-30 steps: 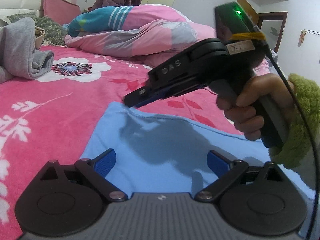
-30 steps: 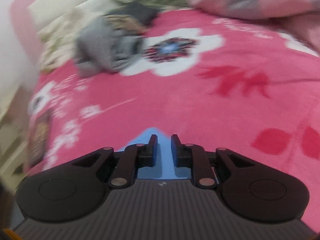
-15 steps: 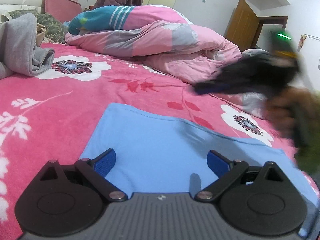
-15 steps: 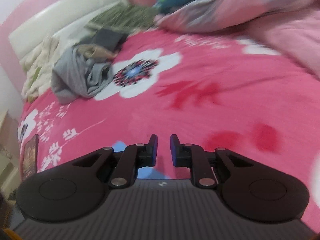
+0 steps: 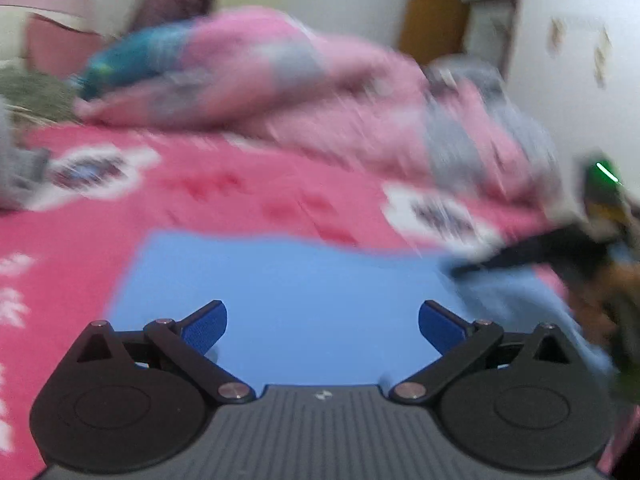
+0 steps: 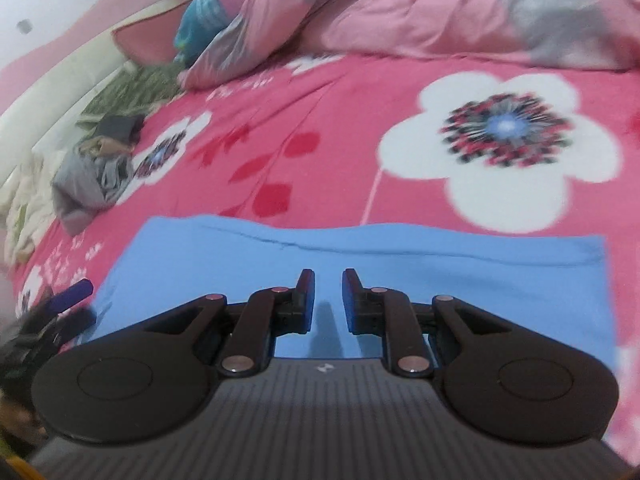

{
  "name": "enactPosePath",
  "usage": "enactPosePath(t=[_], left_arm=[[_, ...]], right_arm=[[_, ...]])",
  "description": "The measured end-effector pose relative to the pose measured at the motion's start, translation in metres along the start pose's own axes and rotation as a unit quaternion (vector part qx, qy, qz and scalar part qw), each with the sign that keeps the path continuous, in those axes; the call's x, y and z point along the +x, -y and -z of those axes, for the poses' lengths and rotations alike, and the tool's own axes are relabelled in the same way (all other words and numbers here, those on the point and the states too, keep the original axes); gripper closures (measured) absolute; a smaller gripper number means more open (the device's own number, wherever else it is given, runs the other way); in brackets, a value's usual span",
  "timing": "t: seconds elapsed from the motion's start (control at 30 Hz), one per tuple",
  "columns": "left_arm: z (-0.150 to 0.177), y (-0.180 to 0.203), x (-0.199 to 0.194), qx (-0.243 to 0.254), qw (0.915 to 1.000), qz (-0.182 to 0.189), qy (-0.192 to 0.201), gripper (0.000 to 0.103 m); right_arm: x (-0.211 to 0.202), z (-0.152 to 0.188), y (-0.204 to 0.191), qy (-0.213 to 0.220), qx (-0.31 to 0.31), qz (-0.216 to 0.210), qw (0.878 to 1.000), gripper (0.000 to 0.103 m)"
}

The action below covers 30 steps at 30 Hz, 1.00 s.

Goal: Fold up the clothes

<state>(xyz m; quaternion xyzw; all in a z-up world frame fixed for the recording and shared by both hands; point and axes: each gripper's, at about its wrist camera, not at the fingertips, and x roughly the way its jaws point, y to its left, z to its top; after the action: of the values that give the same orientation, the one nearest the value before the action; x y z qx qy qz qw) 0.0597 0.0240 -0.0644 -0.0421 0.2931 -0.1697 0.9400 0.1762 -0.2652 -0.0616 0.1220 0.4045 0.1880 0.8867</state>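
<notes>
Blue cloth [image 6: 400, 256] flat on bed [image 6: 340, 120] | light, limp, grab far hem at 12 o'clock | left gripper [image 5: 322, 326] spread wide, empty | right gripper [image 6: 328, 300] narrowly parted, empty.

Premises: a bedroom in a private home. A bed takes up most of both views, covered by a pink sheet [image 6: 340, 128] printed with large white flowers. A rumpled pink and grey quilt [image 6: 440, 8] is heaped along its far side. A padded headboard [image 6: 60, 80] and a pink pillow [image 6: 144, 42] stand at one end. Loose grey clothing [image 6: 88, 176] lies on the sheet. A wooden door [image 5: 432, 40] is set in a white wall.
</notes>
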Motion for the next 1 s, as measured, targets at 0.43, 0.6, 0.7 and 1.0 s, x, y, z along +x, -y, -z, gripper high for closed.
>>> enactPosePath(t=[0.43, 0.6, 0.7, 1.0], left_arm=[[0.022, 0.017, 0.019, 0.045, 0.9982, -0.022, -0.031, 0.000], [0.023, 0.020, 0.019, 0.052, 0.9977, -0.029, -0.033, 0.000], [0.023, 0.021, 0.019, 0.053, 0.9977, -0.029, -0.032, 0.000], [0.023, 0.020, 0.019, 0.053, 0.9976, -0.031, -0.031, 0.000]], right_arm=[[-0.053, 0.005, 0.088, 0.095, 0.126, -0.012, 0.987, 0.088], [-0.058, 0.023, 0.119, 0.075, 0.146, 0.018, 0.986, 0.090], [-0.061, 0.015, 0.156, 0.119, 0.211, 0.042, 0.969, 0.093], [-0.081, 0.032, 0.138, 0.101, 0.190, 0.018, 0.977, 0.082]])
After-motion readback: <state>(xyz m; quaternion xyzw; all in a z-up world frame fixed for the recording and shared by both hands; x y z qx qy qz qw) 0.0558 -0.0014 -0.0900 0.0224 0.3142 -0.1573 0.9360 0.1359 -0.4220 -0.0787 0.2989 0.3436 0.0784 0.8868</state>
